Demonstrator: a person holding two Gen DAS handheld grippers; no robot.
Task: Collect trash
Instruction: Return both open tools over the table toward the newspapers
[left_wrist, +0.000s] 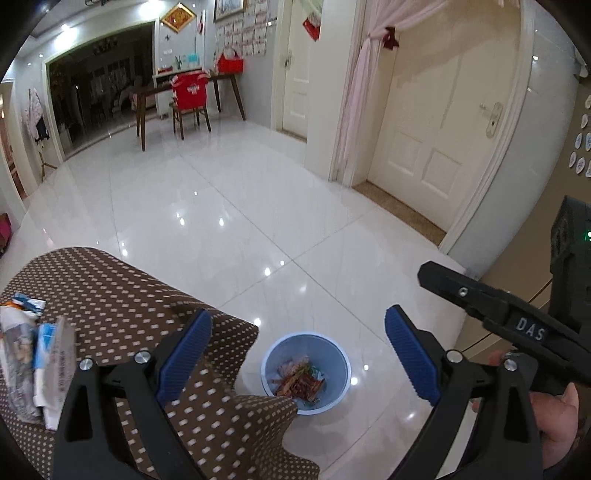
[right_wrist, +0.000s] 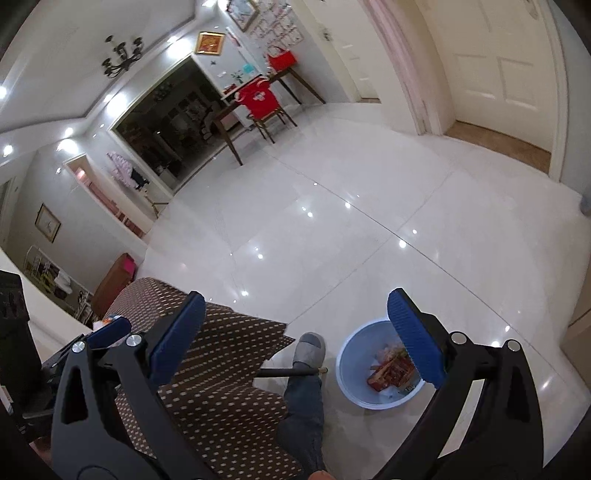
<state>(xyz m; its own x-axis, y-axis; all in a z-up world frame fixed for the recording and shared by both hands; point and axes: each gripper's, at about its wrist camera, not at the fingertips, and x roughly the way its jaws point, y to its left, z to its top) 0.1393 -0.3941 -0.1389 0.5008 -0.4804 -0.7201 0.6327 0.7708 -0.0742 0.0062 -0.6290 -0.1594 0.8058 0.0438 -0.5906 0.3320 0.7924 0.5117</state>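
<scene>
**One bin, part filled; more trash on the table**

One white tiled floor (left_wrist: 221, 206), the largest surface, with the bin standing on it.

One table under a brown dotted cloth (left_wrist: 122, 291), to the bin's left. At its far left edge lies a loose heap of wrappers and paper packets (left_wrist: 33, 354), white and blue, not yet collected.

One light blue bin (left_wrist: 306, 373), round and open-topped, just beside the table corner. Contents: red, orange and green snack wrappers (right_wrist: 391, 373), crumpled on the bottom.

My left gripper (left_wrist: 295, 360): jaws spread wide, holding nothing, above the bin.

My right gripper (right_wrist: 295, 339): jaws likewise wide apart and empty, one blue pad over the bin's rim.

One grey slipper (right_wrist: 308, 349), between table and bin.
</scene>
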